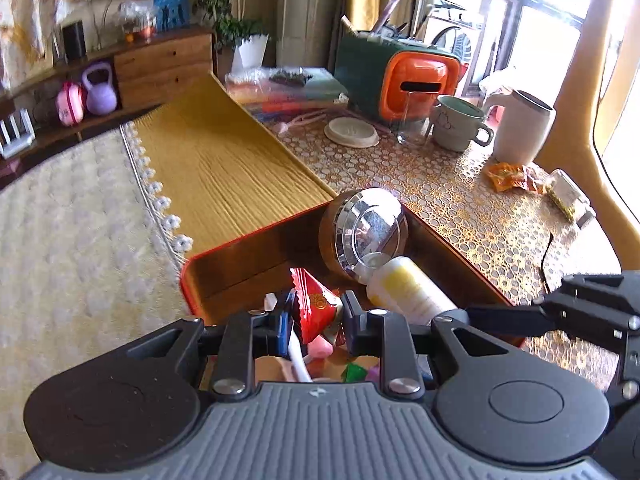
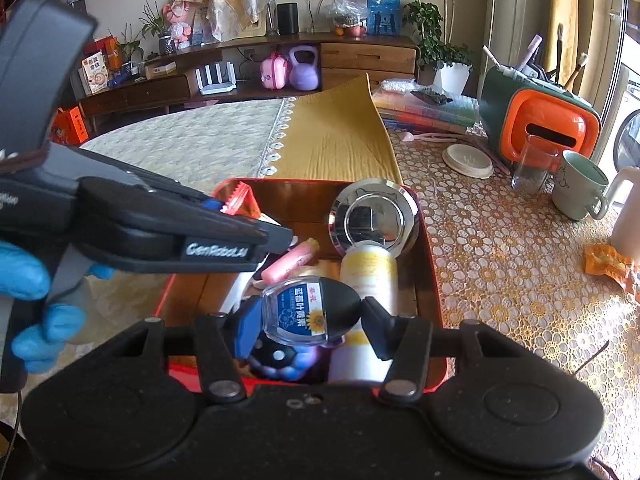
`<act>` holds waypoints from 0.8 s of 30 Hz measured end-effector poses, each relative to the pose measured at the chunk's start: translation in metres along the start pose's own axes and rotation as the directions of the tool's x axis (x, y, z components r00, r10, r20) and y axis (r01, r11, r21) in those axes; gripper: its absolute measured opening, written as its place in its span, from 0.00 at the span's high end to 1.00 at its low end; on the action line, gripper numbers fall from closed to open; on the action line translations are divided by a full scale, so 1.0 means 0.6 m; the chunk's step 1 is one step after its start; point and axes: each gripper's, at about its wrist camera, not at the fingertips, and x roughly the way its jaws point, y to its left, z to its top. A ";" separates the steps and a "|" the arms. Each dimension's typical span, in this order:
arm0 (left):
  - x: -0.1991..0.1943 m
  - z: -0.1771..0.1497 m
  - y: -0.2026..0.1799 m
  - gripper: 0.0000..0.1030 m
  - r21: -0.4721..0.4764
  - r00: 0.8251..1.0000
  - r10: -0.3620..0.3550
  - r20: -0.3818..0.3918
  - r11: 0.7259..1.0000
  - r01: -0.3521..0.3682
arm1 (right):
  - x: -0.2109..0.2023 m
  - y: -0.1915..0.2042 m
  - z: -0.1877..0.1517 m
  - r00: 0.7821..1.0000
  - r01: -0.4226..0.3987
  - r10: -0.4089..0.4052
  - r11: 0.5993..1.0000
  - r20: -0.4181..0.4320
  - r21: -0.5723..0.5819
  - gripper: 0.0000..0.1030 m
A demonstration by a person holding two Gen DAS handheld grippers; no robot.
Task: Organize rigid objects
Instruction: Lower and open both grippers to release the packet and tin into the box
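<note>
A red-rimmed box (image 1: pixel 224 246) (image 2: pixel 430 264) sits on the table and holds several items: a chrome round button (image 1: pixel 370 228) (image 2: pixel 374 216), a white and yellow bottle (image 1: pixel 408 290) (image 2: pixel 370 270), a pink tube (image 2: pixel 290 260). My left gripper (image 1: pixel 318 316) is shut on a red snack packet (image 1: pixel 316 306) (image 2: pixel 236 200) above the box. My right gripper (image 2: pixel 308 320) is shut on a small clear container with a blue label and black cap (image 2: pixel 310 310), held over the box's near end. A purple and black toy (image 2: pixel 284 356) lies under it.
On the patterned tablecloth (image 2: pixel 520 280) stand a green-orange organiser (image 1: pixel 396 74) (image 2: pixel 536 120), a glass (image 1: pixel 412 120) (image 2: pixel 534 164), a mug (image 1: pixel 460 128) (image 2: pixel 580 184), a white jug (image 1: pixel 524 128), a white lid (image 1: pixel 352 132) (image 2: pixel 468 160) and orange wrappers (image 1: pixel 512 176) (image 2: pixel 608 264). A yellow mat (image 1: pixel 216 164) lies beyond the box.
</note>
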 end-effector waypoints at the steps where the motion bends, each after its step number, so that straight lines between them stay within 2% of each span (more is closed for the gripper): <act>1: 0.008 0.002 0.004 0.76 -0.019 1.000 -0.006 -0.009 1.000 0.006 | 0.003 -0.001 -0.001 1.000 0.000 0.000 1.000 -0.002 0.000 0.49; 5: 0.034 0.011 0.016 0.76 -0.074 0.999 -0.018 -0.026 0.997 0.016 | 0.016 -0.003 0.003 1.000 -0.003 0.004 1.000 -0.008 0.004 0.49; 14: 0.070 0.022 0.018 0.76 -0.104 0.997 -0.042 -0.066 0.994 0.034 | 0.028 0.003 0.008 1.000 -0.002 0.002 1.000 -0.005 -0.019 0.49; 21: 0.086 0.024 0.015 0.76 -0.099 0.996 -0.032 -0.087 0.995 0.023 | 0.033 0.007 0.013 1.000 0.009 -0.009 0.999 -0.010 -0.031 0.49; 24: 0.087 0.025 0.012 0.76 -0.072 0.996 0.002 -0.090 0.997 -0.009 | 0.036 0.006 0.015 1.000 0.014 -0.014 1.000 -0.014 -0.022 0.49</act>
